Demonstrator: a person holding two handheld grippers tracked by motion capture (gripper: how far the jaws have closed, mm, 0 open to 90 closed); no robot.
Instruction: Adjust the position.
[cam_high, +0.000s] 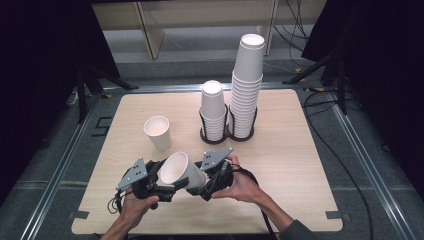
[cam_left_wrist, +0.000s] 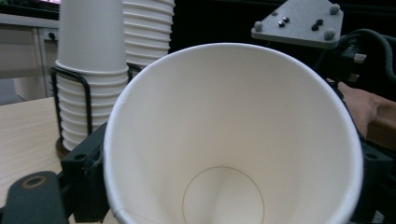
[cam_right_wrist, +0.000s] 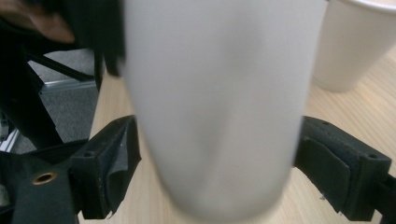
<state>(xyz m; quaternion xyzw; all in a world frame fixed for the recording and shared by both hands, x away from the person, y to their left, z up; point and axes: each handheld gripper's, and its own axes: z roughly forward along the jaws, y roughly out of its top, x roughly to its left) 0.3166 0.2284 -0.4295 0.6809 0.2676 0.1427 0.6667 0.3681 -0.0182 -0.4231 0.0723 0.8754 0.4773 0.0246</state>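
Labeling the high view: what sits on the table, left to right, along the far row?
Lone upright cup → short cup stack in its wire holder → tall cup stack in its holder, touching the short one's holder.

Two cup stacks (cam_high: 232, 102) stand upper centre on the bench (cam_high: 295, 165) — lone cup (cam_high: 158, 132) left, held cup (cam_high: 180, 171) below.

Looks like some kind of lab or recording studio setup: a plain wooden tabletop (cam_high: 280, 150) sitting inside a metal rail frame (cam_high: 60, 165) on grey carpet, black curtains (cam_high: 35, 60) on both sides, tripod legs (cam_high: 90, 82) and loose cables (cam_high: 345, 170) lying around, light wood furniture (cam_high: 150, 30) behind.
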